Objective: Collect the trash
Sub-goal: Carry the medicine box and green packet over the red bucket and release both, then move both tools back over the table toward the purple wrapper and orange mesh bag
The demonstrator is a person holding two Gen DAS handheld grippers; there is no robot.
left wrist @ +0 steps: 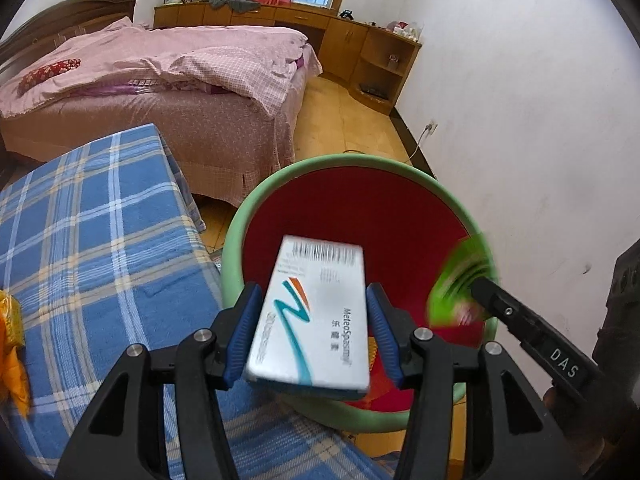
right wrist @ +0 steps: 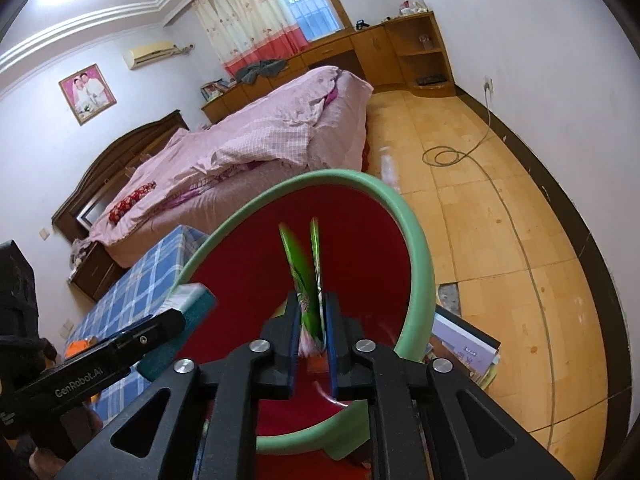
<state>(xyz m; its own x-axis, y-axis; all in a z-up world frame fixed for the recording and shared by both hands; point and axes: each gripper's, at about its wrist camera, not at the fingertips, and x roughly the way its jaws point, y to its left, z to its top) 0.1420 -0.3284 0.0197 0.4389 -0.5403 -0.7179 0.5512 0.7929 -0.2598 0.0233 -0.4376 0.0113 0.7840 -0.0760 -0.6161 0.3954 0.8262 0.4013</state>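
Observation:
A green bin [left wrist: 231, 248] [right wrist: 416, 240] with a red liner stands on the floor under both grippers. My left gripper [left wrist: 313, 288] is shut on a white medicine box [left wrist: 316, 312] with a teal and orange logo, held over the bin's near rim. That box [right wrist: 188, 296] and a left finger [right wrist: 160, 328] show at the left of the right wrist view. A green wrapper [right wrist: 304, 264] [left wrist: 456, 284], blurred, sits loosely between the slightly parted pads of my right gripper [right wrist: 312, 296] over the bin's mouth.
A blue plaid cover [left wrist: 100, 240] lies left of the bin, with an orange packet [left wrist: 12, 320] on its left edge. A pink bed [left wrist: 180, 68] is behind. Books [right wrist: 464, 344] lie on the floor right of the bin. A cable [right wrist: 500, 184] runs along the white wall.

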